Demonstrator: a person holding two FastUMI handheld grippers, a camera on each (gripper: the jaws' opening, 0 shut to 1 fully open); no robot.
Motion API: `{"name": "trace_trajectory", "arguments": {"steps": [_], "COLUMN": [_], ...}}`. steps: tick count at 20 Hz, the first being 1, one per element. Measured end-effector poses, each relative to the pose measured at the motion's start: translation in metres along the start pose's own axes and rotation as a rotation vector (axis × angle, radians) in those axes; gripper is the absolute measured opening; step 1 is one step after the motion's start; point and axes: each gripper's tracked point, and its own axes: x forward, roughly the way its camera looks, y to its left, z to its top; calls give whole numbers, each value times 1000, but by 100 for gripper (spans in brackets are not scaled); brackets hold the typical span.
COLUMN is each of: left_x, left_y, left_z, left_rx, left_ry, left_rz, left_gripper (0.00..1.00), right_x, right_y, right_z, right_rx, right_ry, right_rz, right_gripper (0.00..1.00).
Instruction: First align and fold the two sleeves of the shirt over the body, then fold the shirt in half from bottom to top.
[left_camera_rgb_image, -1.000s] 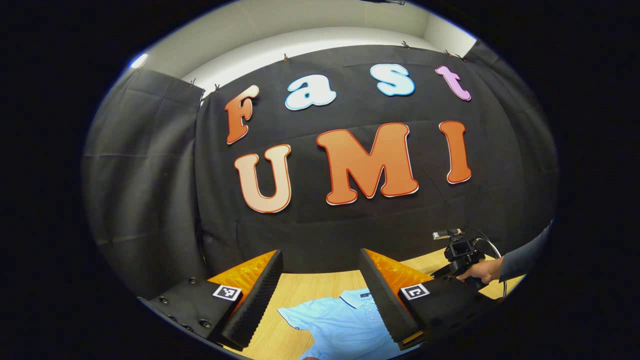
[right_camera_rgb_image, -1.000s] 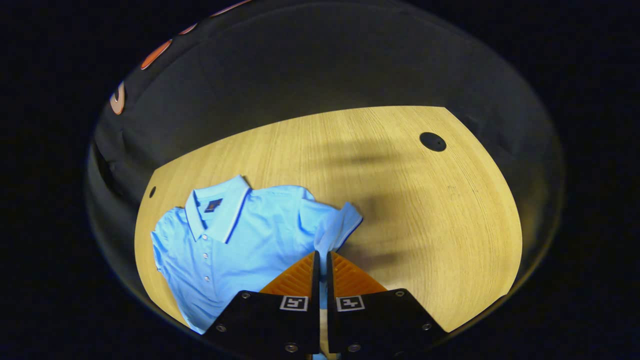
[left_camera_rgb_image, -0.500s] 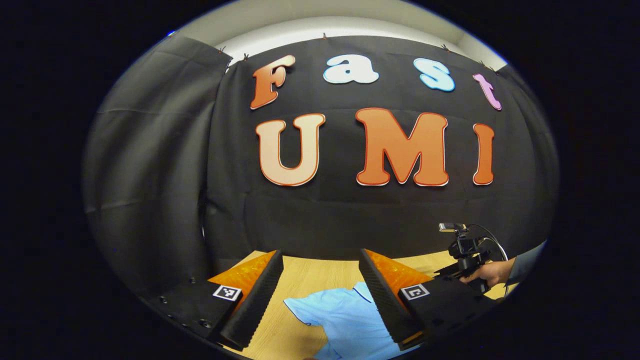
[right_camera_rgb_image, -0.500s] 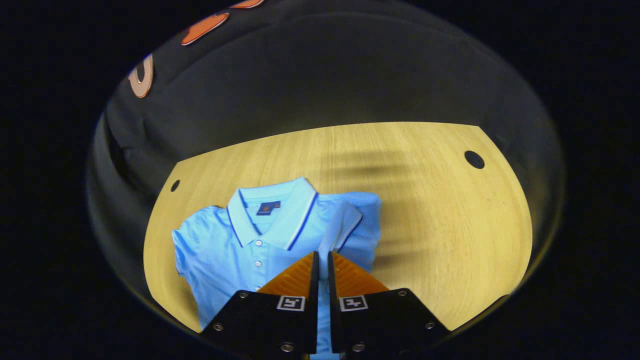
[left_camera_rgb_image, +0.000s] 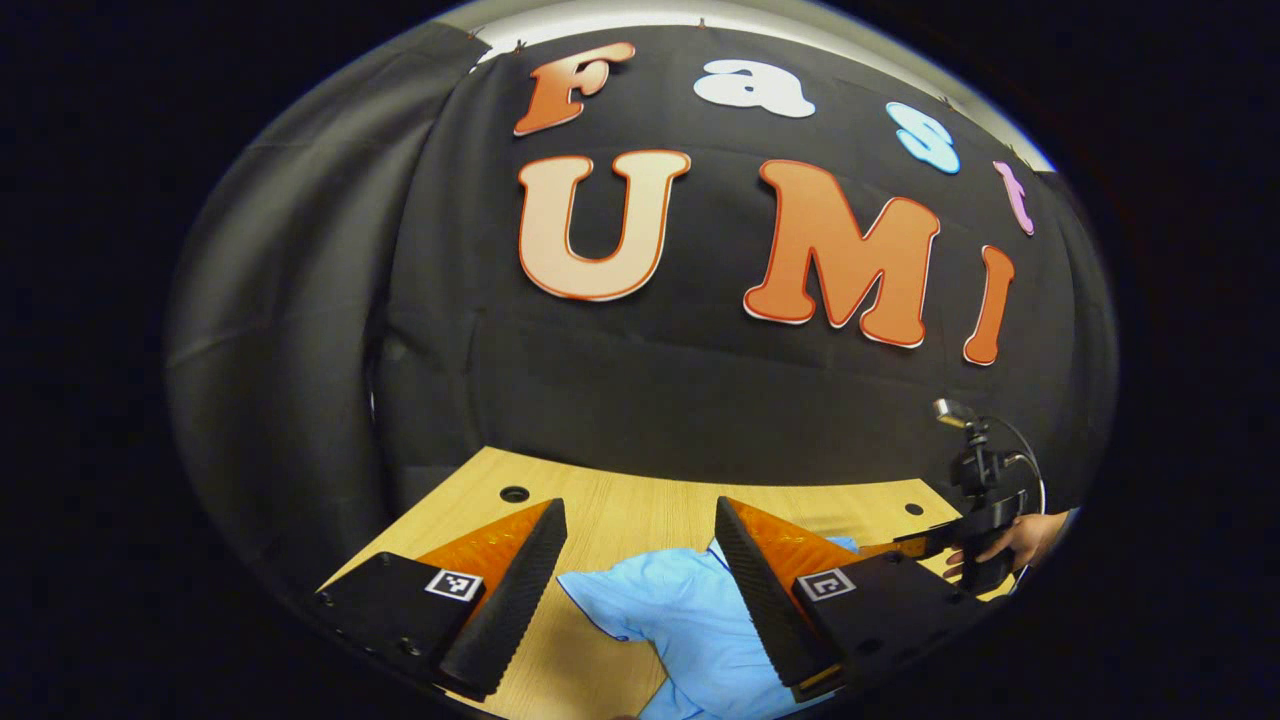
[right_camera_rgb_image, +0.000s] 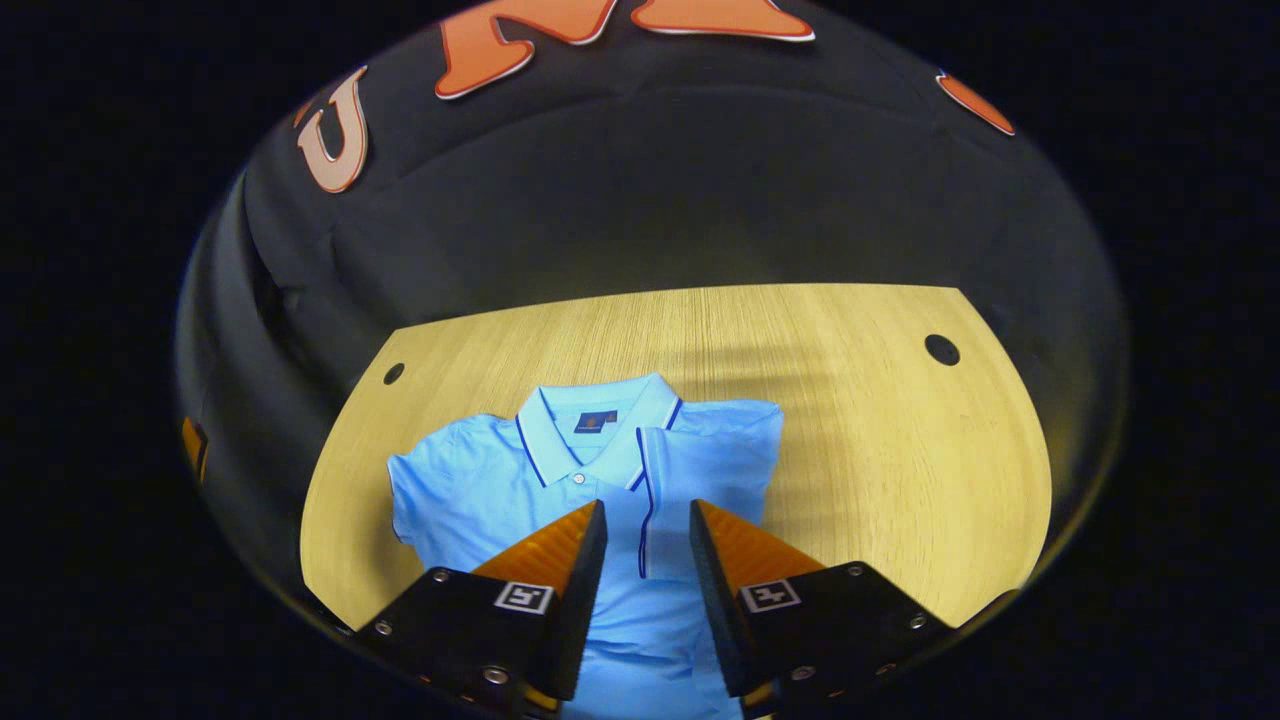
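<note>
Left gripper view: left gripper (left_camera_rgb_image: 640, 560) released, ribbed foam pads spread wide and grasping nothing, hanging above the near part of a pale wood-grain table (left_camera_rgb_image: 620, 510). Between the fingers, a light blue shirt (left_camera_rgb_image: 680, 620) flat on the wood, one short sleeve with a dark trimmed cuff pointing left, soft knit cloth lightly rumpled. Off to the right, a second gripper (left_camera_rgb_image: 975, 520) gripped by a hand (left_camera_rgb_image: 1020, 540), low over the table's far side.

Right gripper view: right gripper (right_camera_rgb_image: 648, 555) released too, fingers parted with a clear gap and pressing on nothing, hanging over the shirt's (right_camera_rgb_image: 480, 490) chest. Shirt laid near the middle of the table (right_camera_rgb_image: 850, 420), long axis running away from the camera, collar toward the black cloth wall, hem toward the gripper. Flat pointed collar edged with a thin dark stripe, small buttons down the placket. One sleeve (right_camera_rgb_image: 700, 480) folded over the body, its dark-trimmed cuff edge running lengthwise beside the placket; the other sleeve (right_camera_rgb_image: 410, 490) spread out flat on the wood. Round dark holes near the table's far corners.
</note>
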Motion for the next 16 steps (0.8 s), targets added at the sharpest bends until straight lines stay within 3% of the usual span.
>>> {"name": "trace_trajectory", "arguments": {"steps": [1,2,4,6,11,16], "left_x": [6,12,28,47,76,102], "left_y": [4,8,13,12,14,31], "left_z": [-4,-9,-21,-46,-95,-172], "left_rx": [10,27,35,16,-71,-72], "left_ry": [18,42,97,199,451,718], "left_rz": [-3,-6,-31,-68,-113,-35], "left_gripper": [97,97,97,97,97,100], "right_x": [-11,-19,-31,-55,-98,-135], "right_y": [-1,-4,-11,-17,-43,-60], "right_z": [3,5,4,1,-26,-53], "right_rx": [11,21,34,53,117,166], "right_ry": [-18,-37,-73,-108,-163,-215], "right_rz": [0,-10,-45,-76,-159,-201], "right_gripper": [56,77,92,96,97,97]}}
